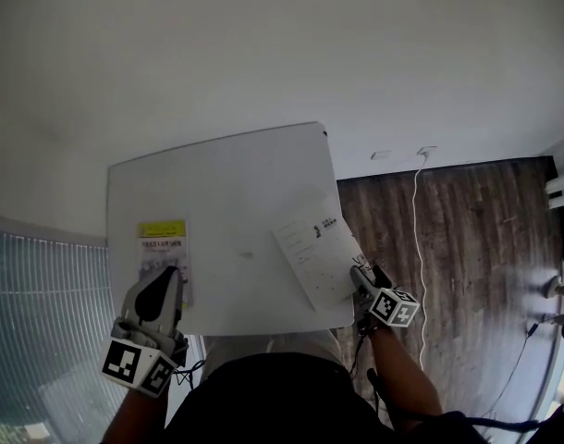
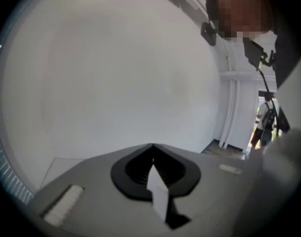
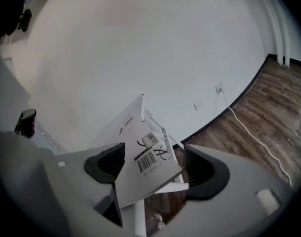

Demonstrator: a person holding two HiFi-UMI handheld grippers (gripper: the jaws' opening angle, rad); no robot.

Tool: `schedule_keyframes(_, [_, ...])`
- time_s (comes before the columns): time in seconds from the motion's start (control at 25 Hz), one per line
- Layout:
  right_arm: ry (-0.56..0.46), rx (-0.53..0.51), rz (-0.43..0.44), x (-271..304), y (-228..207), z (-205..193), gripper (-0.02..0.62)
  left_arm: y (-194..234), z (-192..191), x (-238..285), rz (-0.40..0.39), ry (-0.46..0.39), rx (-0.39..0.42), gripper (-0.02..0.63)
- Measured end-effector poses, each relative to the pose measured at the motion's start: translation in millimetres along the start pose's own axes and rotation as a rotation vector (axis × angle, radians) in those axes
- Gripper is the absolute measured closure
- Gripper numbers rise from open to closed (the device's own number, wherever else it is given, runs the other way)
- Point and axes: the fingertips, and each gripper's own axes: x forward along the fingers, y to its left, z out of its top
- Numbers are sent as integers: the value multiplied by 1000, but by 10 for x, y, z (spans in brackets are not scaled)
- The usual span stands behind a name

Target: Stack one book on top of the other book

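Two books: both on the table (image 1: 236,183), well apart — not stacked.
Yellow book (image 1: 162,246): flat near the table's left edge, with a yellow band at its far end.
White book (image 1: 314,248): skewed at the table's right edge, its near corner jutting past the edge over the floor (image 1: 467,248); a barcode (image 3: 147,161) shows on that corner.
Right gripper (image 3: 153,168): jaws wide apart with the white book's barcode corner between them. One pad sits at the book's edge and the other stands clear — no grip.
Left gripper (image 2: 153,152): jaws together, tips meeting. A thin white sliver (image 2: 159,196) stands between the pads; what it is cannot be told. In the head view this gripper hangs over the yellow book's near end.
Cable (image 1: 418,248): white, running along the floor from a socket (image 1: 427,151), right of the table.
Person (image 1: 263,396): dark top at the table's near edge, a forearm behind each gripper.
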Motion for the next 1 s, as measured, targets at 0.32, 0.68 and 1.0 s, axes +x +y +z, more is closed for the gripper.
schedule_keyframes(0.32, [30,144,121,160,35,-172,227,-88,54,36,-6,27,48,600])
schedule_keyframes(0.68, [33,172,240,236,85,-197,332,-286,132,105,-16,29,41,600])
schedule_keyframes(1.0, [6,104,236,80,252,-28,445,-209,61,32,-15,14,45,600])
